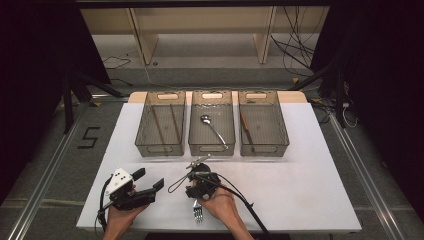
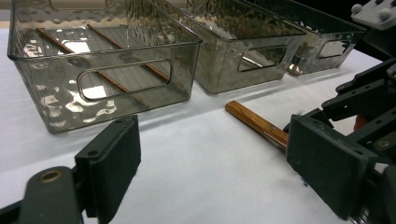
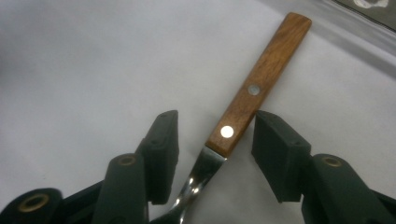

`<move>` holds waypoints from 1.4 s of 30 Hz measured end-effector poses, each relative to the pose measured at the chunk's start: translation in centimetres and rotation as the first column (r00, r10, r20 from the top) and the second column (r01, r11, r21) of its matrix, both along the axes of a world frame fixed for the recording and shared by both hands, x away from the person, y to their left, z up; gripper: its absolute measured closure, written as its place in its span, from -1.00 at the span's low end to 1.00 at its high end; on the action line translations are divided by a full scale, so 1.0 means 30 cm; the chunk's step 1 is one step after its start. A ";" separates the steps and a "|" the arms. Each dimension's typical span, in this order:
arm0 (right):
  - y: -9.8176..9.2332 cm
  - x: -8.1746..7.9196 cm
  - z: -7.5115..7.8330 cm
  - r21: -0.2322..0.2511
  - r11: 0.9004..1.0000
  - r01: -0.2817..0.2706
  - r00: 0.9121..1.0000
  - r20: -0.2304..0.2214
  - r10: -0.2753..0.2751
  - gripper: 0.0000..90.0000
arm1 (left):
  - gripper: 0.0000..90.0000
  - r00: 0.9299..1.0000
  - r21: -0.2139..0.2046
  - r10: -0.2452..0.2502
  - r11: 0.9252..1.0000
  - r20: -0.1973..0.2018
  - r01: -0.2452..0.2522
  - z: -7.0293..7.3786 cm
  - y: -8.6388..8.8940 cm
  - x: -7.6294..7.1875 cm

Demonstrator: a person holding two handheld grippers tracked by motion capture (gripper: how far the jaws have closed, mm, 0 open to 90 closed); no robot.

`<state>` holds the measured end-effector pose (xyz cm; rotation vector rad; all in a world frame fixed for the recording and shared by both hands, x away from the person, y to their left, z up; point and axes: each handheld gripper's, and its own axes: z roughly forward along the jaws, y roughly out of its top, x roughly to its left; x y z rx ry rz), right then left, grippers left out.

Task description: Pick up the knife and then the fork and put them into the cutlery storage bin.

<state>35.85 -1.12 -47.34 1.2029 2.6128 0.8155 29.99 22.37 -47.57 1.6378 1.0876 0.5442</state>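
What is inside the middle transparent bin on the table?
The middle bin holds one metal spoon, lying diagonally with its bowl toward the far end. Nothing else can be seen in it.

large black digit "5" [image 1: 88, 137] marked on the grey floor, left of the table

Three clear bins [image 1: 160, 147], two chopsticks [image 1: 156, 125], one spoon [image 1: 213, 127], one wooden-handled fork [image 3: 254, 88], two grippers [image 1: 131, 192] counted.
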 end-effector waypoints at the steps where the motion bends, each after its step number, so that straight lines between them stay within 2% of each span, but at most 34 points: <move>1: 0.000 0.001 -0.003 -0.007 1.000 0.003 1.000 0.000 -0.003 0.17 | -0.61 1.000 0.000 0.000 1.000 0.000 0.000 0.000 0.000 0.000; 5: 0.005 -0.001 -0.018 -0.040 0.999 0.007 1.000 0.011 -0.006 0.30 | -0.61 1.000 0.000 0.000 1.000 0.000 0.000 0.000 -0.001 0.000; 14: 0.002 0.001 -0.015 -0.058 0.998 0.014 1.000 0.019 -0.013 0.56 | -0.61 1.000 0.001 -0.003 1.000 0.000 0.003 0.000 -0.002 0.000; 18: -0.006 0.008 -0.016 -0.051 0.999 0.012 1.000 0.019 -0.011 0.71 | -0.61 1.000 0.000 -0.003 1.000 0.000 0.003 0.000 -0.002 -0.001; 26: -0.026 0.016 -0.013 -0.016 0.999 -0.028 1.000 -0.004 0.028 0.74 | -0.61 1.000 0.000 -0.002 1.000 -0.001 0.002 0.000 -0.002 0.000; 28: -0.028 0.013 -0.007 -0.004 0.999 -0.037 0.999 0.003 0.037 0.75 | -0.61 1.000 0.000 -0.002 1.000 -0.001 0.002 0.000 -0.002 0.000; 37: -0.062 0.016 0.045 0.047 0.998 -0.052 0.998 0.024 0.051 0.75 | -0.61 1.000 0.004 -0.005 1.000 -0.001 0.005 -0.001 -0.002 0.000; 42: -0.097 0.019 0.092 0.102 0.993 -0.056 0.998 0.041 0.052 0.75 | -0.61 1.000 0.001 -0.007 1.000 -0.001 0.007 -0.002 -0.003 0.001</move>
